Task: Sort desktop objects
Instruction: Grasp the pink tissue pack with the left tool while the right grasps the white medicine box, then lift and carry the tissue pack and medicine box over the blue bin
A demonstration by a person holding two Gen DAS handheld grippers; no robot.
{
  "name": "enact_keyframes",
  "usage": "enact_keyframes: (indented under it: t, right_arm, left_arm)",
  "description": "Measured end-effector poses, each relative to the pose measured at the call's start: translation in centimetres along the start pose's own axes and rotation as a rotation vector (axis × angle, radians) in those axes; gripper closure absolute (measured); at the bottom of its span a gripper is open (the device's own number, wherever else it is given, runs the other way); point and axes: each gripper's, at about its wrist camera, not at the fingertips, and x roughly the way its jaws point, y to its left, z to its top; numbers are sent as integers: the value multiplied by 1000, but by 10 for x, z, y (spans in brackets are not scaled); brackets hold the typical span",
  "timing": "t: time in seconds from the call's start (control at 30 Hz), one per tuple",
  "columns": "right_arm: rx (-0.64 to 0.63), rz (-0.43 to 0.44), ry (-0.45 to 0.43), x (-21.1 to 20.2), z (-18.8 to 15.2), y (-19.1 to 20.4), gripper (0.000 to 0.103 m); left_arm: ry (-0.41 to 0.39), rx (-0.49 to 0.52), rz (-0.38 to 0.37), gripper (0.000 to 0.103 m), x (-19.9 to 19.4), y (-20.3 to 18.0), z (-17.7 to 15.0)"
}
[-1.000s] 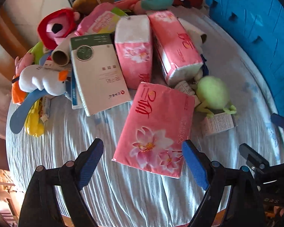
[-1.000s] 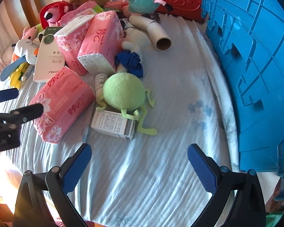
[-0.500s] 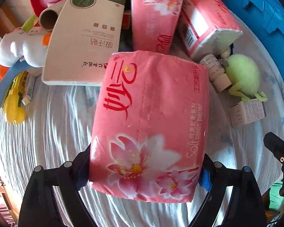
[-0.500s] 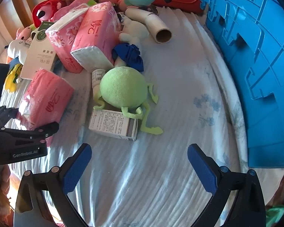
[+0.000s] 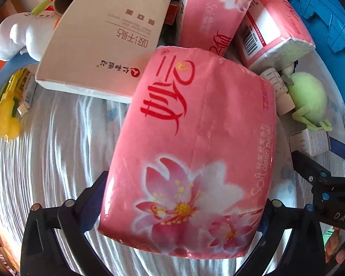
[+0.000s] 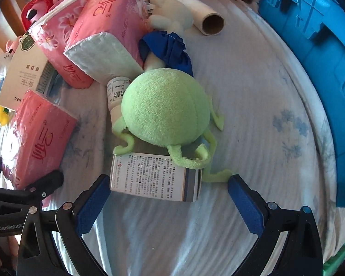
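Note:
A pink flowered tissue pack (image 5: 195, 138) lies on the striped cloth (image 5: 57, 161) between the fingers of my left gripper (image 5: 182, 197). Its jaws are opening, and the blue pads stand at the pack's two sides without visibly squeezing it. In the right wrist view my right gripper (image 6: 168, 197) is open, one blue pad on each side of the near end of a small white medicine box (image 6: 154, 177). A round green plush (image 6: 165, 108) rests its legs on that box, next to a white bottle (image 6: 115, 92). The same tissue pack (image 6: 39, 138) and left gripper (image 6: 34, 191) show at the left.
Two more pink tissue packs (image 6: 108, 30), a flat white box (image 5: 103, 46), cardboard tubes (image 6: 209, 20) and several plush toys (image 5: 18, 36) crowd the far side. A blue crate (image 6: 322, 57) stands on the right. The right gripper (image 5: 322, 179) reaches in beside the pack.
Both grippers have come down and closer. The left one now straddles the pink tissue pack with wider jaws. The right one has reached the white box under the green plush.

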Motion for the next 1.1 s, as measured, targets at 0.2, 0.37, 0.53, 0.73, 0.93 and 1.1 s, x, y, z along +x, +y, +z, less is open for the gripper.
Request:
enact_keyframes:
  t: [0.2, 0.37, 0.53, 0.73, 0.93, 1.1]
  right_arm:
    - [-10, -26, -30, -5, -2, 9, 25]
    - [-69, -54, -50, -12, -8, 19, 39]
    - [-76, -30, -104, -39, -14, 19, 39]
    - [-83, -3, -210, -86, -6, 19, 39]
    - [-119, 23, -328, -137, -5, 17, 39]
    - [-151, 39, -414, -158, 19, 16, 39]
  left_arm:
    - [-27, 0, 18, 11, -11, -5, -2]
    - [-43, 19, 40, 14, -26, -18, -7]
    - [-139, 37, 48, 14, -67, -28, -3]
    - [-270, 35, 66, 14, -124, -35, 6]
    - [-329, 2, 75, 14, -139, -44, -7]
    - [-392, -22, 89, 14, -160, -53, -8]
